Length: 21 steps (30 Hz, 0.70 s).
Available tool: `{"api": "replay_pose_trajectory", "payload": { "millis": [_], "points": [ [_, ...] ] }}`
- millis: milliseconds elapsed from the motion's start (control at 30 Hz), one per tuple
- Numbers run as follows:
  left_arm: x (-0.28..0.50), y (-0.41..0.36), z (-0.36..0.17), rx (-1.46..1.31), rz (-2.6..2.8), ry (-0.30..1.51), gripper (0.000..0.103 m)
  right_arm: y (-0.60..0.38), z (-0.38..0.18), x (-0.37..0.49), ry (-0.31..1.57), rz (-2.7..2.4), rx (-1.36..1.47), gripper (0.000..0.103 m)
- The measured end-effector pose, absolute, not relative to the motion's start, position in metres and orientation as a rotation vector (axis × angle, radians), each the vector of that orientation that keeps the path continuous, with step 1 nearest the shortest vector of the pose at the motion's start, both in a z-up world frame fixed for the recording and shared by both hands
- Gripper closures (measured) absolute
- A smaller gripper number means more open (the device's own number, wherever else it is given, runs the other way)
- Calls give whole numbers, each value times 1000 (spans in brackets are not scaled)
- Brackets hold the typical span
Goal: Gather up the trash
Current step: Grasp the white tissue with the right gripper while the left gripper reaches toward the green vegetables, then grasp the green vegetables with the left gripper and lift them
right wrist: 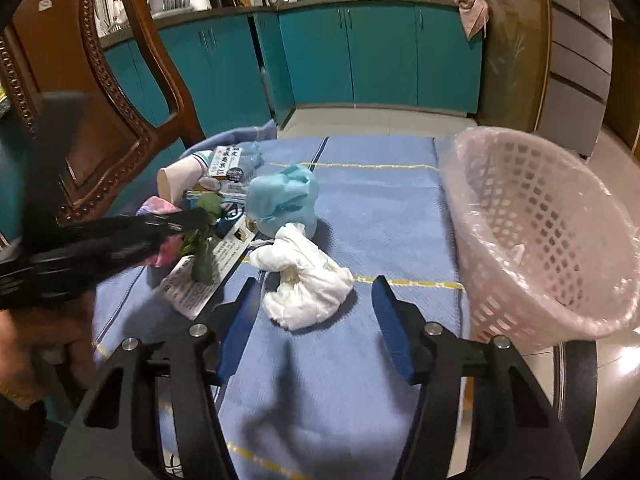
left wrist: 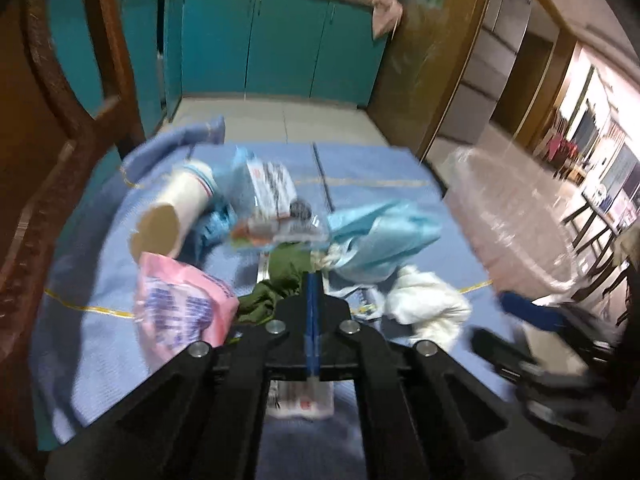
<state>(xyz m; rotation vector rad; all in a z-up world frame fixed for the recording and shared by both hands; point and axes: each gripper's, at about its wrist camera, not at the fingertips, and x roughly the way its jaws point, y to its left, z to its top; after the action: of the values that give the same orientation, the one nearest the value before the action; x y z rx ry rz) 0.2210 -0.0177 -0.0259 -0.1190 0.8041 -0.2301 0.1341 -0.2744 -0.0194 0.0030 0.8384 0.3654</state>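
My left gripper (left wrist: 312, 280) is shut on a green crumpled piece of trash (left wrist: 280, 280); in the right wrist view it (right wrist: 200, 216) holds that green piece (right wrist: 204, 240) lifted above a printed leaflet (right wrist: 208, 272). My right gripper (right wrist: 316, 300) is open and empty, its fingers to either side of a white crumpled tissue (right wrist: 304, 284) on the blue tablecloth (right wrist: 360, 208). A light blue crumpled bag (right wrist: 284, 196), a paper cup (right wrist: 180, 180) on its side and a pink wrapper (left wrist: 180, 304) lie nearby. The pink bin (right wrist: 540, 232), lined with clear plastic, stands at the right.
A carved wooden chair (right wrist: 120, 100) stands at the table's left edge. Teal kitchen cabinets (right wrist: 360, 52) are behind. A printed box (right wrist: 226, 162) and a clear packet (left wrist: 272, 196) lie among the trash. The table's right edge is beside the bin.
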Motion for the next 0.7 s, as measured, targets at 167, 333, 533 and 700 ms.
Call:
{"api": "replay_pose_trajectory", "payload": {
  "millis": [167, 333, 533, 700],
  "points": [
    [156, 2, 31, -148, -254, 589, 102, -257, -38, 161, 894, 373, -29, 55],
    [89, 19, 45, -133, -214, 440, 102, -257, -37, 165, 907, 381, -29, 87],
    [85, 16, 8, -80, -188, 617, 102, -278, -3, 124, 865, 409, 48, 88],
    [127, 2, 0, -24, -205, 670, 46, -294, 20, 87, 773, 379, 94, 88]
  ]
}}
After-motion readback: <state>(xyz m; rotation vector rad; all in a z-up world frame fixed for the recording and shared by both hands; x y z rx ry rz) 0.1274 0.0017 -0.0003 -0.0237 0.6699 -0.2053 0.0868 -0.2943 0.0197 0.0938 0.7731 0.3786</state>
